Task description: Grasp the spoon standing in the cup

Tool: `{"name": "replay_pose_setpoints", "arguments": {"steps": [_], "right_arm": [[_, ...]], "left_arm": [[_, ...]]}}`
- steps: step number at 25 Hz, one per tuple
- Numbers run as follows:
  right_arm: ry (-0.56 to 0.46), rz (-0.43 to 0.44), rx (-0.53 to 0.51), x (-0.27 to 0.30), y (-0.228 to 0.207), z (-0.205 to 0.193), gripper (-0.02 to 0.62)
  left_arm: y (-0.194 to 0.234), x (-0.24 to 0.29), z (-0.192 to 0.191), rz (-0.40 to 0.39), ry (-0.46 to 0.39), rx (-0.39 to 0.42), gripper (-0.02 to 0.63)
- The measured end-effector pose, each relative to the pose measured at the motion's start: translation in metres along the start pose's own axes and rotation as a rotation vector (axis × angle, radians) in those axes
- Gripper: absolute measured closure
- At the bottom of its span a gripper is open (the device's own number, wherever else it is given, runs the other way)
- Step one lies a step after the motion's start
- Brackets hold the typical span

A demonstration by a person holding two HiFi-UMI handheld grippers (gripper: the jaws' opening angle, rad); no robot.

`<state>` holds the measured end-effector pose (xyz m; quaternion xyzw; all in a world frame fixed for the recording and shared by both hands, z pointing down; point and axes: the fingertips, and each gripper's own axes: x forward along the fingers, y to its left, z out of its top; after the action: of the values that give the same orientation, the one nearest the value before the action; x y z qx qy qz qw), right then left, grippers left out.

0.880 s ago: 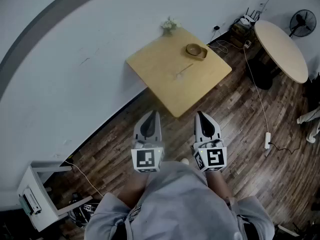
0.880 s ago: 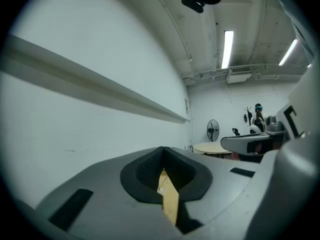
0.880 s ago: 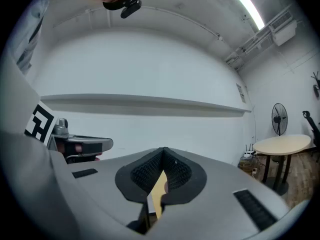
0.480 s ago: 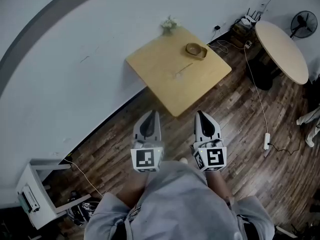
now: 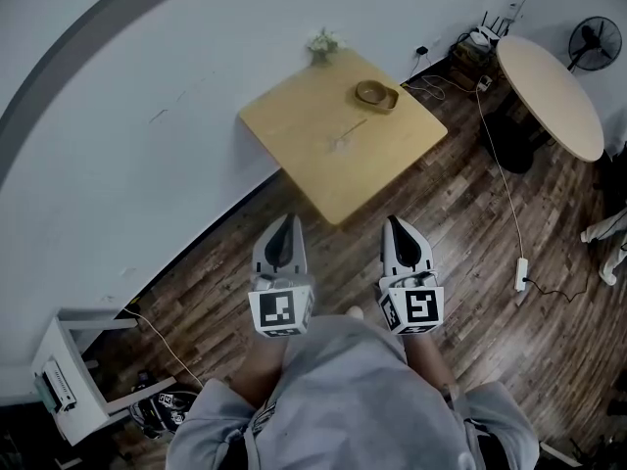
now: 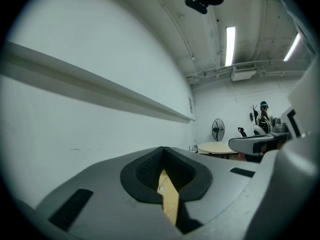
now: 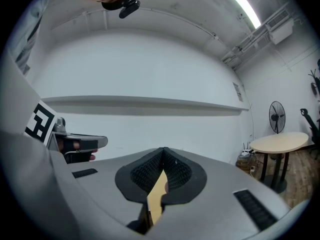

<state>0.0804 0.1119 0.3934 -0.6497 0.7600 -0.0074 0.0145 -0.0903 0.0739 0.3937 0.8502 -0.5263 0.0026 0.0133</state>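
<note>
Though the left tool (image 5: pixel 281 253) has nudged left in frame, it and the right tool (image 5: pixel 404 248) stay closed and empty at lower centre, well apart from the upper-centre desk (image 5: pixel 294 130) with the cup (image 5: pixel 377 93) and what looks like the spoon (image 5: pixel 343 140) lying beside it, so the approach has barely started.

Grey left gripper (image 5: pixel 284 225), grey right gripper (image 5: pixel 396 225), black-white marker cubes (image 5: pixel 281 311); grey shirt (image 5: pixel 343 404).

A low tan cup (image 5: pixel 376 93) sits near the worktop's (image 5: pixel 313 176) far edge, with a thin spoon (image 5: pixel 344 136) lying flat nearby, apart from it.
</note>
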Motion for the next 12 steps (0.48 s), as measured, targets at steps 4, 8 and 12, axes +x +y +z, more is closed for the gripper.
{"name": "replay_pose_setpoints", "arguments": {"steps": [4, 8, 12], "right_arm": [[0.003, 0.011, 0.014, -0.012, -0.01, -0.003, 0.597], [0.005, 0.024, 0.031, -0.019, -0.017, -0.008, 0.596], [0.018, 0.029, 0.049, -0.021, -0.026, -0.017, 0.595]], "left_arm": [[-0.012, -0.006, 0.0, 0.024, 0.005, -0.003, 0.604], [-0.019, -0.013, -0.007, 0.044, 0.028, 0.0, 0.604], [-0.025, -0.013, -0.011, 0.058, 0.039, 0.004, 0.604]]}}
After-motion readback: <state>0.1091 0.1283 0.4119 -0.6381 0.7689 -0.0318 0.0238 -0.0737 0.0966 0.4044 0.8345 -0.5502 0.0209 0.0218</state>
